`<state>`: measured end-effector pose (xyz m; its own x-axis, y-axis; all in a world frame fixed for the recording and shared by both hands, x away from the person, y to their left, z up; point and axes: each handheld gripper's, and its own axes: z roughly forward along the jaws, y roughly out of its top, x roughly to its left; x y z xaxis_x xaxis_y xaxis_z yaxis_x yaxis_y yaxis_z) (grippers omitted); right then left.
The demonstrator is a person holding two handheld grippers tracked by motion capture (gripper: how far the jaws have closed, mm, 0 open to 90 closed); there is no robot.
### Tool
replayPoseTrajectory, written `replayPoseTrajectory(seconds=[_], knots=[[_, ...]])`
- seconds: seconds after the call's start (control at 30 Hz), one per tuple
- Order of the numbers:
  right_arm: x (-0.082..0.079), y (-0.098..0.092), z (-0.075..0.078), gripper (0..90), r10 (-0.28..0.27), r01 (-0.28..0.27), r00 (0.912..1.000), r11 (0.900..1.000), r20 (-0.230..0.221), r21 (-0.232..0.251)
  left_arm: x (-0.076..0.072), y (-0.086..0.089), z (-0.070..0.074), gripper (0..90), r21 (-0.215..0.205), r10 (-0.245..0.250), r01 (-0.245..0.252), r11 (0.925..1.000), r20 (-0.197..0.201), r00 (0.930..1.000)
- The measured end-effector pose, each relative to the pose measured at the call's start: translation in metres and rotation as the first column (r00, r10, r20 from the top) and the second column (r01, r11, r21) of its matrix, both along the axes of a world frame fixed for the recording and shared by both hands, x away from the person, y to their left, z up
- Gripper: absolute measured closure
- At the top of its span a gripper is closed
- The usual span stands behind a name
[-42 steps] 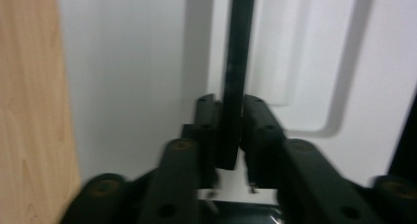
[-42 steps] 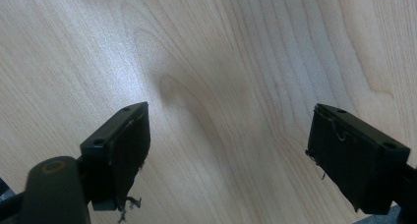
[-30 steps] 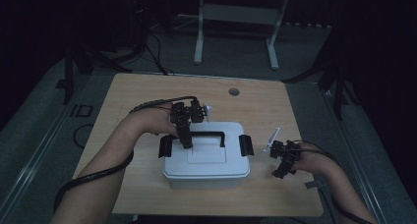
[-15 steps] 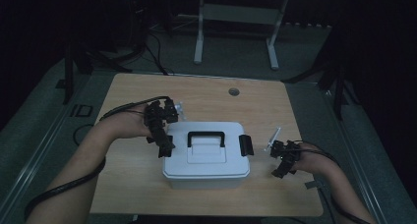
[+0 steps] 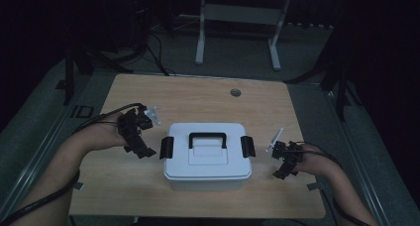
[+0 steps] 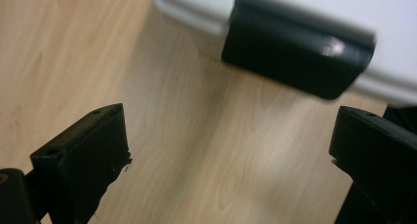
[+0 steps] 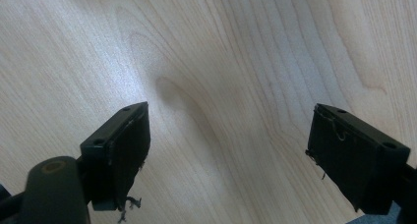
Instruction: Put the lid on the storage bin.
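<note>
Left fingers point(image 6: 78, 160): I am holding them wide apart with nothing between them, only bare bench point(image 6: 147, 86) below. They are pointing at the left latch point(image 6: 295, 62), which is sitting just ahead and still folded down against the box; I judge this spacing is being kept so the fingers can straddle the latch and flip it.

Left gripper point(image 5: 143, 144): I am hovering it just beside the left end of the box point(image 5: 208, 161), near the latch but apart from it.

Right fingers point(image 7: 118, 150): I am keeping them spread as well, gripping nothing, aimed down at plain wood.

Right gripper point(image 5: 282, 169): I am parking it close off the right end of the box, near the right latch point(image 5: 247, 146) and not touching it, likely waiting for its own turn at that clasp.

Box: white, lidded, sitting square on the middle of the bench toward my side, black handle point(image 5: 207, 138) lying flat on the lid, both latches down. I judge it closed, with opening not yet begun.

Left forearm: I am bringing it in from the lower left, wrist bent inward toward the box, cable trailing behind.

Right forearm: I am resting it low along the right edge, hand angled down and inward.
</note>
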<state>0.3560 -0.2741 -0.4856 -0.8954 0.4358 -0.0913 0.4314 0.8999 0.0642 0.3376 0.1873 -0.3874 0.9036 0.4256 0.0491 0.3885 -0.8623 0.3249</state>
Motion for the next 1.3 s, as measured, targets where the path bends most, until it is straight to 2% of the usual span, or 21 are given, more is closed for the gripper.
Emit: replayPoseTrajectory(seconds=[0.17, 0.3, 0.37, 0.47, 0.67, 0.8, 0.97, 1.13, 1.3], knots=[[0.001, 0.001, 0.0, 16.0, 0.002, -0.002, 1.0, 1.0, 0.006, -0.004, -0.006, 0.02, -0.009, 1.0, -0.009, 0.037, -0.037, 0.9993, -0.018, 0.9992], [0.001, 0.002, 0.0, 16.0, 0.002, -0.002, 1.0, 1.0, 0.008, -0.003, -0.012, 0.029, -0.015, 1.1, -0.007, 0.043, -0.043, 0.999, -0.03, 0.9986], [0.001, 0.003, -0.001, 16.0, 0.003, -0.003, 1.0, 1.0, 0.006, -0.006, -0.016, 0.034, -0.019, 1.1, -0.007, 0.044, -0.045, 0.999, -0.022, 0.9988], [0.001, 0.004, -0.001, 16.0, 0.006, -0.006, 1.0, 1.0, 0.006, -0.004, -0.02, 0.045, -0.025, 1.1, -0.042, 0.065, -0.066, 0.9969, -0.032, 0.9974], [0.001, 0.005, -0.002, 16.0, 0.005, -0.005, 1.0, 1.0, 0.004, -0.006, -0.029, 0.061, -0.046, 1.1, -0.07, 0.087, -0.09, 0.9935, -0.043, 0.9953], [0.001, 0.006, -0.002, 16.0, 0.01, -0.01, 0.9999, 1.0, 0.004, -0.011, -0.033, 0.063, -0.06, 1.0, -0.056, 0.086, -0.089, 0.9945, -0.057, 0.9947], [0.001, 0.007, -0.002, 16.0, 0.014, -0.014, 0.9999, 1.0, 0.009, -0.007, -0.038, 0.068, -0.075, 1.1, -0.103, 0.095, -0.102, 0.9894, -0.07, 0.993], [0.001, 0.006, -0.003, 16.0, 0.004, -0.004, 0.9998, 1.0, 0.018, 0.001, -0.043, 0.07, -0.093, 1.0, -0.089, 0.09, -0.098, 0.9912, -0.088, 0.992], [0.0, 0.004, -0.007, 16.0, 0.001, -0.001, 0.9998, 1.0, 0.019, 0.012, -0.048, 0.071, -0.106, 1.1, -0.108, 0.093, -0.104, 0.9886, -0.104, 0.9902]])
